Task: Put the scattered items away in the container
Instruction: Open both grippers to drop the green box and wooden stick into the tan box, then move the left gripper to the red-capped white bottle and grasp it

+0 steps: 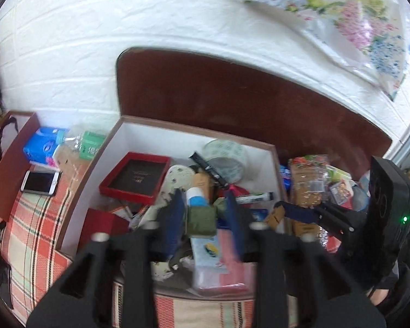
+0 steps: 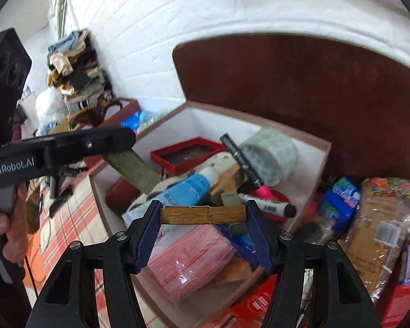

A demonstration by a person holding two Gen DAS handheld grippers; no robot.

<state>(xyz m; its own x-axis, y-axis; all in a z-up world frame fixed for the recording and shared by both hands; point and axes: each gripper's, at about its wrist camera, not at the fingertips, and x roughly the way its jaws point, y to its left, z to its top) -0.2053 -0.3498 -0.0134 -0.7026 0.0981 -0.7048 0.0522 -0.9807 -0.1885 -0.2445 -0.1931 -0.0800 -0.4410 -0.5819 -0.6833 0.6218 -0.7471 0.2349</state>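
At centre frame, the right gripper (image 2: 203,214) clamps a wooden clothespin (image 2: 203,214) crosswise above the box (image 2: 309,142); the left gripper (image 1: 205,213) grips an olive strap (image 1: 201,220) over the box's clutter.

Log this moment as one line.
left gripper: shut on green strap | right gripper: shut on wooden clothespin | both over box

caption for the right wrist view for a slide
Right gripper holds a wooden clothespin end to end over the cluttered box.
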